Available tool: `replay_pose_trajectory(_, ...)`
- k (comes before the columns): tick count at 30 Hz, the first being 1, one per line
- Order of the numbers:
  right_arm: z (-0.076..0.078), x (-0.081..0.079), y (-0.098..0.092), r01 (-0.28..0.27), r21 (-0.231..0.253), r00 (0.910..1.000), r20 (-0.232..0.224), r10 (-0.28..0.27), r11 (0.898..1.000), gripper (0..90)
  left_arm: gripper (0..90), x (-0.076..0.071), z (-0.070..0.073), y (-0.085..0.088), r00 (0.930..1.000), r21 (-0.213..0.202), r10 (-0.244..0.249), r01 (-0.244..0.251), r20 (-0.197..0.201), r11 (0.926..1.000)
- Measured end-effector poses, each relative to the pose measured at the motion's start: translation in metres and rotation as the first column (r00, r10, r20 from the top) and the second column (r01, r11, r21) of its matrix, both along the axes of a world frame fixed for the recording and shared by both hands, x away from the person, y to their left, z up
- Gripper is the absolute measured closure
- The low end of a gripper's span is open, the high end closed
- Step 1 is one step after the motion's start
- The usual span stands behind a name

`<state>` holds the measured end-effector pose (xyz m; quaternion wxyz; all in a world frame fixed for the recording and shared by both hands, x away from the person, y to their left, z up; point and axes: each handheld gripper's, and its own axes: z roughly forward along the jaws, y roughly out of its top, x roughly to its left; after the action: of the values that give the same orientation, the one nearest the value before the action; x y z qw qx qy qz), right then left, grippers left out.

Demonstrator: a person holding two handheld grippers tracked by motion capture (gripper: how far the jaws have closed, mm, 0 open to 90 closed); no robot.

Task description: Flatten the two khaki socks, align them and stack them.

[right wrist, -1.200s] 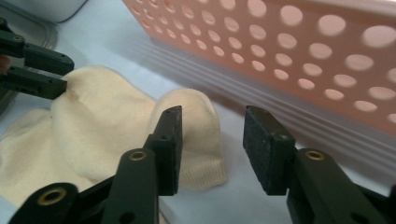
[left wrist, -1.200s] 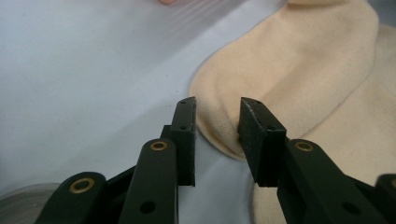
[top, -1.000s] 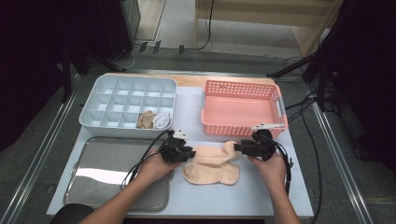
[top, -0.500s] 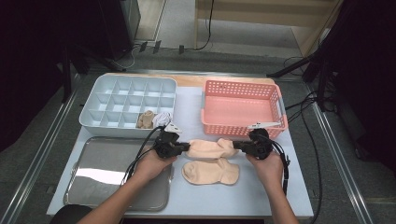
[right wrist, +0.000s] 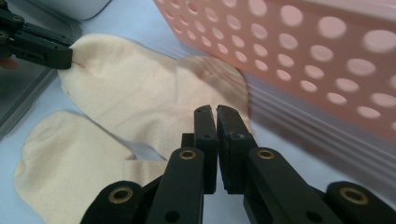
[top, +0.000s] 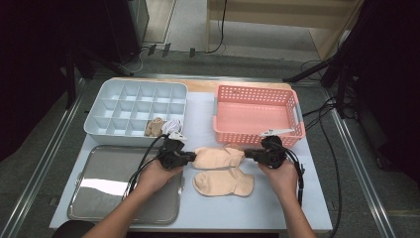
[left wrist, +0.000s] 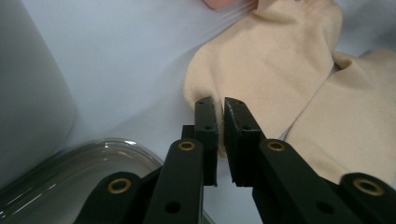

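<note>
The pale blue tabletop [top: 203, 119] spreads under both grippers, with bare room on the person's side of them and its near edge well apart from both. The flat silver metal tray [top: 99, 191] lies under and outward of the left gripper [top: 187, 157], and the light grey plastic box of square compartments [top: 119, 106] sits just beyond that gripper. The salmon-pink perforated plastic basket [top: 255, 116] stands just beyond the right gripper [top: 247, 154], its holed wall close beside that gripper's jaws.

Between the two grippers hangs the upper beige knitted sock [top: 218, 156], stretched from one to the other. The left gripper is clenched on one end of it, fabric pinched between the black jaws after they eased open a touch. The right gripper has just closed and grasps the other end, jaws nearly meeting over the cloth. The sock is smooth, cream-beige, with a faint seam line.

The lower beige sock [top: 224, 182] lies flat on the table just nearer the person than the held one, L-shaped, touching neither gripper.
</note>
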<state>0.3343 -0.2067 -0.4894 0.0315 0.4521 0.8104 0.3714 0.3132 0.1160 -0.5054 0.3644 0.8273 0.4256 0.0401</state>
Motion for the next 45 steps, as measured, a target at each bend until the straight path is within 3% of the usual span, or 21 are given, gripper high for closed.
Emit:
replay_pose_trajectory(4, 0.001, -0.001, 0.005, -0.006, -0.005, 1.0000, 0.005, 0.006, 1.000, 81.3, 76.5, -0.002, 0.006, 0.002, 0.9993, -0.022, 0.008, -0.007, 0.035, 0.9997)
replay_pose_trajectory(9, -0.001, -0.001, 0.008, -0.003, -0.023, 0.9995, 0.031, 0.004, 1.000, 73.4, 72.2, 0.004, 0.009, -0.001, 0.9986, -0.024, 0.014, -0.013, 0.051, 0.9996)
replay_pose_trajectory(14, -0.004, -0.004, 0.018, -0.025, -0.018, 0.9994, 0.022, 0.026, 1.000, 81.3, 68.8, 0.011, 0.007, -0.007, 0.9988, -0.008, 0.003, -0.003, 0.049, 1.0000)
replay_pose_trajectory(17, -0.007, -0.007, 0.029, -0.058, -0.011, 0.9983, -0.006, 0.058, 0.998, 84.8, 66.0, 0.016, 0.006, -0.010, 0.9988, -0.007, 0.000, 0.000, 0.049, 1.0000)
replay_pose_trajectory(21, -0.015, -0.010, 0.040, -0.094, -0.044, 0.9951, -0.035, 0.093, 0.995, 84.8, 64.8, 0.022, 0.001, -0.013, 0.9996, -0.004, 0.008, -0.008, 0.029, 1.0000)
replay_pose_trajectory(23, -0.019, -0.011, 0.043, -0.108, -0.063, 0.9933, -0.049, 0.105, 0.992, 84.9, 63.6, 0.022, 0.000, -0.014, 0.9996, 0.000, 0.009, -0.009, 0.027, 1.0000)
replay_pose_trajectory(30, -0.022, -0.014, 0.040, -0.117, -0.059, 0.9896, -0.091, 0.112, 0.991, 87.7, 62.6, 0.024, -0.006, -0.016, 0.9996, 0.026, 0.016, -0.016, 0.022, 0.9995)
replay_pose_trajectory(36, -0.016, -0.015, 0.035, -0.103, -0.047, 0.9933, -0.057, 0.101, 0.994, 85.1, 66.0, 0.025, -0.009, -0.017, 0.9998, 0.043, 0.011, -0.011, 0.017, 0.9990)
replay_pose_trajectory(39, -0.010, -0.014, 0.032, -0.083, -0.035, 0.9962, -0.028, 0.082, 0.996, 82.3, 74.6, 0.025, -0.011, -0.017, 0.9995, 0.044, 0.009, -0.011, 0.031, 0.9990)
replay_pose_trajectory(43, -0.006, -0.012, 0.030, -0.058, -0.021, 0.9982, 0.015, 0.058, 0.998, 79.1, 86.5, 0.024, -0.012, -0.017, 0.9998, 0.027, -0.002, 0.001, 0.017, 0.9996)
replay_pose_trajectory(45, -0.005, -0.009, 0.032, -0.047, -0.023, 0.9983, 0.032, 0.048, 0.999, 74.8, 87.6, 0.022, -0.012, -0.017, 0.9998, 0.036, -0.013, 0.013, 0.017, 0.9993)
